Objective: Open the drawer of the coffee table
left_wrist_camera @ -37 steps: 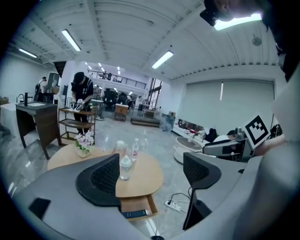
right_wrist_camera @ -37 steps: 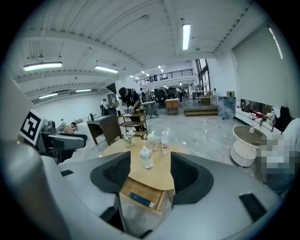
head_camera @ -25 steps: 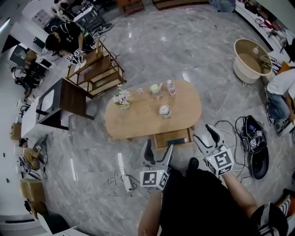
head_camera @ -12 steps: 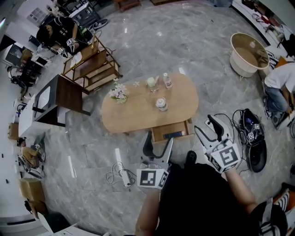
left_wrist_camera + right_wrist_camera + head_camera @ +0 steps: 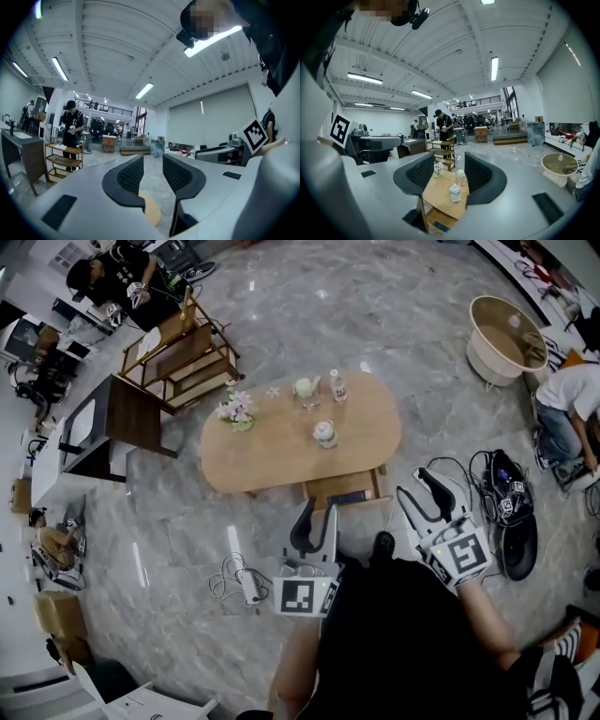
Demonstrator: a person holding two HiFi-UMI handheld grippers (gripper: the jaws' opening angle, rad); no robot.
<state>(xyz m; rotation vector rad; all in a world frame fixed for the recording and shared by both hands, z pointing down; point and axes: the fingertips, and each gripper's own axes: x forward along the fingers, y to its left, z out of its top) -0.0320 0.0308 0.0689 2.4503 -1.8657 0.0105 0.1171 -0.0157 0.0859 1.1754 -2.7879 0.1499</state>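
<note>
Under the near long edge of the oval worktop [image 5: 272,457], the drawer [image 5: 342,489] already stands pulled out, by the look of it, with a flat dark blue item lying inside. Both tongs hang short of it, apart from its front. The left tongs [image 5: 316,517] are narrow and closing with nothing between the pads; only floor and a sliver of wood show beyond them. The right tongs [image 5: 415,486] are wider, also closing a little, and grip nothing.

If the drawer needs to come further, I judge the best way is to take its front board near the middle with 1 of the tongs. The pull should run straight back toward the person and level. A skewed or jerky pull could bind the box in its runners and rock what stands above.

Worktop and drawer are pale wood with a smooth matt face, and the top has fully rounded ends. On it stand 4 light things: a small bunch of pink and white flowers [image 5: 234,411], a stubby white-capped jar [image 5: 324,434], a clear bottle [image 5: 336,385] and a glass [image 5: 305,390]. The floor [image 5: 394,334] is glossy, grey, veined stone.
</note>
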